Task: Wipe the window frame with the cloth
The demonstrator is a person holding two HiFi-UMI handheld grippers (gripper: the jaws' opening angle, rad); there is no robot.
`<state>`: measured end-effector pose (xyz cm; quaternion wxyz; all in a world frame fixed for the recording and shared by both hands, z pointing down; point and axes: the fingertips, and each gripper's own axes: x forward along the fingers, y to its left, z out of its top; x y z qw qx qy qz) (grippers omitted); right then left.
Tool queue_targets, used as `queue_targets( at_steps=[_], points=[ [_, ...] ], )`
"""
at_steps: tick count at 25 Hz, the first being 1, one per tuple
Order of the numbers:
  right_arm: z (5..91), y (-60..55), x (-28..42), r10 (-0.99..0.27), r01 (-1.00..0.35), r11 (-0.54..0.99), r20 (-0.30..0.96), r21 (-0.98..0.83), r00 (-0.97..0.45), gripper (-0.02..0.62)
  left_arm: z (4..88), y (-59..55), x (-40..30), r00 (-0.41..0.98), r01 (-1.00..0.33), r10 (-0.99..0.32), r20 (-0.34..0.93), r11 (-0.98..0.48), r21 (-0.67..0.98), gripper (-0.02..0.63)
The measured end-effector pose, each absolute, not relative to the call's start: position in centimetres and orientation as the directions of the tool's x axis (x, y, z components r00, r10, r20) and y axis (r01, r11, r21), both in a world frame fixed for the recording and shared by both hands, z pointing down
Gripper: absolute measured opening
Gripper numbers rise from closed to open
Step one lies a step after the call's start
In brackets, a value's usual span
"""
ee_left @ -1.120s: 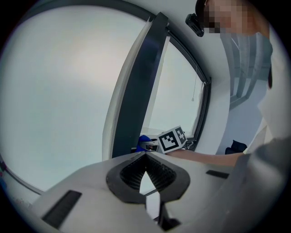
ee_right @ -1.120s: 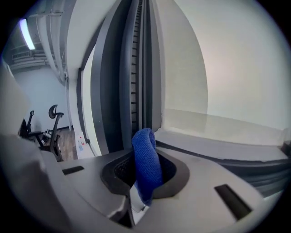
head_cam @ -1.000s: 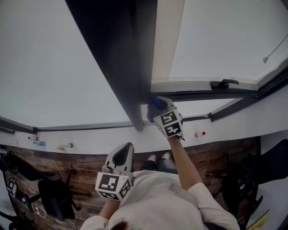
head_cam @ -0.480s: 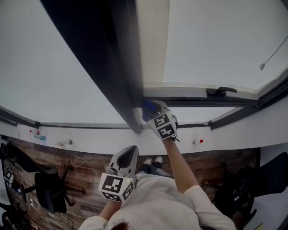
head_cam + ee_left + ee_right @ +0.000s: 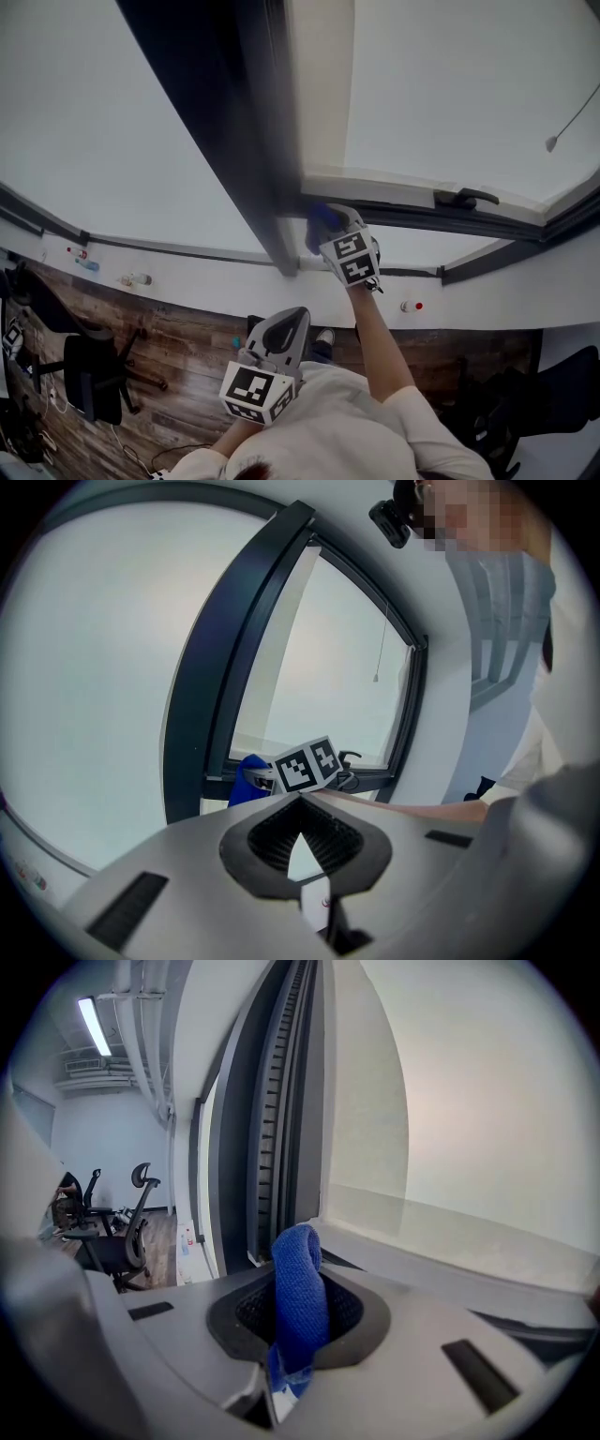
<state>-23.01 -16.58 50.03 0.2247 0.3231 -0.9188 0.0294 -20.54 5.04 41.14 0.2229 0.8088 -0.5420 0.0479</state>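
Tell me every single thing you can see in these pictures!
blue fuzzy cloth: one, blue, pinched in the right gripper, at the window frame's corner
dark metal window frame: one, dark grey, straight ahead
black window handle: one, black, on the frame's lower rail, to the right
black office chairs: at least two, black, on the floor at the left
brown wooden plank floor: one, brown, below
right gripper: one, grey, shut on the cloth
left gripper: one, grey, shut, empty, held low
white sleeve: one, white, on the person's right arm
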Motion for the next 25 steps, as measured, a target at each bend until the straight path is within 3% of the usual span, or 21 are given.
queue_targets(
  at_steps=[25],
  points=[
    [49.9, -16.7, -22.0, -0.613, -0.623, 0.771, 0.424, 0.135, -0.667, 0.051, 40.9, 3.3, -20.7, 0.433, -0.889, -0.846, 0.31, -0.343, 0.304, 0.005]
  ],
)
